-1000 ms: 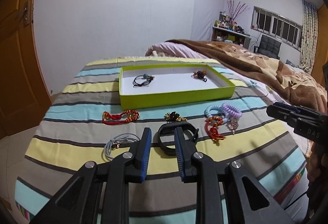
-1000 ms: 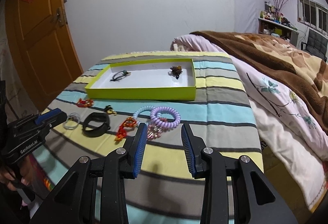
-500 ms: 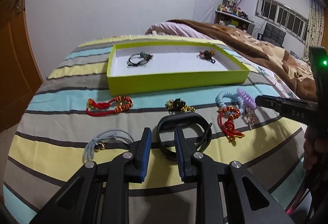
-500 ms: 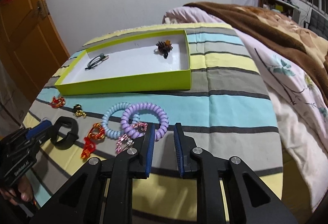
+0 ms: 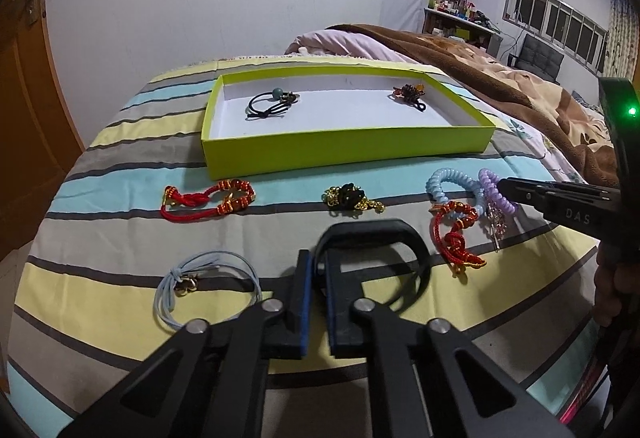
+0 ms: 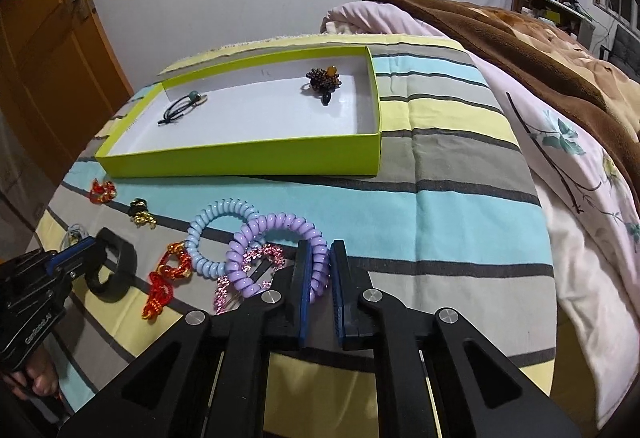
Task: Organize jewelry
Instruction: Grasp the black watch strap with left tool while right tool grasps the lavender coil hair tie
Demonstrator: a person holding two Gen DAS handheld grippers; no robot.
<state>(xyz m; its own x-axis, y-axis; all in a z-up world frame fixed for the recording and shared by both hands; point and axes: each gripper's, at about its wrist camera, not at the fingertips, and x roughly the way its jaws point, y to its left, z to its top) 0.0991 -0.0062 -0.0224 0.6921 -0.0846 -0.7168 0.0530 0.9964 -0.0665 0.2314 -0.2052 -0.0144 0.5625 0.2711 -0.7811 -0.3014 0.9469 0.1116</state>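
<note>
A lime-green tray (image 5: 344,151) (image 6: 240,157) on the striped cover holds a black hair tie (image 5: 270,103) and a beaded piece (image 5: 408,93). My left gripper (image 5: 318,262) is shut on the near-left edge of a black bracelet (image 5: 416,254) (image 6: 120,266). My right gripper (image 6: 320,254) is shut on the rim of a purple coil band (image 6: 276,238) (image 5: 496,193). Beside it lie a blue coil band (image 6: 216,234), a pink chain (image 6: 256,262) and a red knotted bracelet (image 6: 164,278) (image 5: 456,234).
Loose on the cover: a red cord bracelet (image 5: 208,199), a black and gold charm (image 5: 350,197) and a grey-blue hair tie (image 5: 200,284). A brown blanket (image 6: 520,33) lies to the right. A wooden door (image 6: 44,49) stands at the left.
Both grippers moved forward and down and closed. The left shut on the black bracelet, the right on the purple coil band.
</note>
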